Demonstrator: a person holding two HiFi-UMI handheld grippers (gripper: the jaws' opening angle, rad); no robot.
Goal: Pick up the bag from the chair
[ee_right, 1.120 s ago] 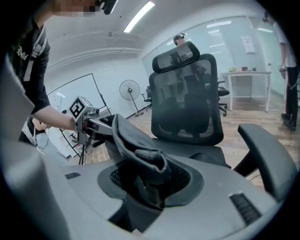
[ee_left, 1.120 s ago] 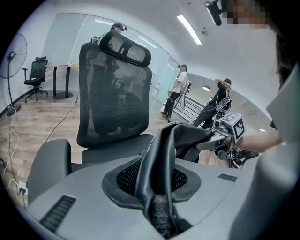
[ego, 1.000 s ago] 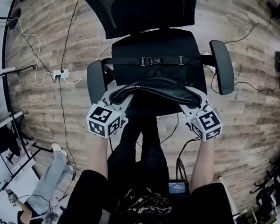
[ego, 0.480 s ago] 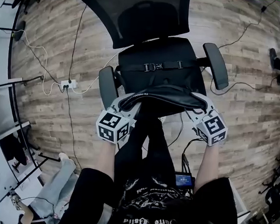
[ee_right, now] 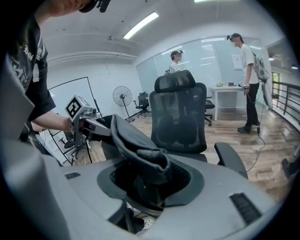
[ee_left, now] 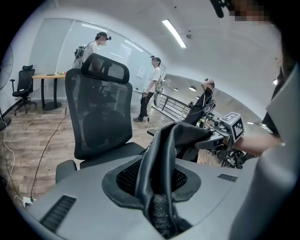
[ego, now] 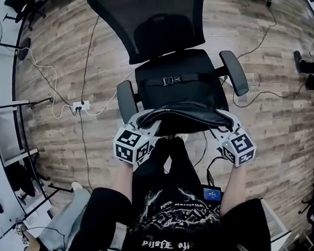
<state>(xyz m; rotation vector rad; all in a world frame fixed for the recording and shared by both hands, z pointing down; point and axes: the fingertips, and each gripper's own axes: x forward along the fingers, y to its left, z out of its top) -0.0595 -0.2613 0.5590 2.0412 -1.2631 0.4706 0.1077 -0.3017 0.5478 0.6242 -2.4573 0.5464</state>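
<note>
The bag, a limp black thing, hangs stretched between the two claws over the near edge of the chair, above the person's legs. It looks clear of the seat, or very nearly so. The left claw is closed on the bag's left end, with a fold of dark fabric and mesh pinched between its jaws. The right claw is clamped on the right end in the same way, with a bunched lump of fabric in its grip.

The lift seems mostly made, so the risks lie in carrying it clear. Each claw has only a pinch of soft cloth, and a sharp tug or the bag's own sag could let a fold slide out on one side, leaving it to swing from the other. A black strap with a buckle lies across the seat farther back. I cannot tell whether it belongs to the bag. If it does, it could catch on an armrest as the bag comes away.
</note>
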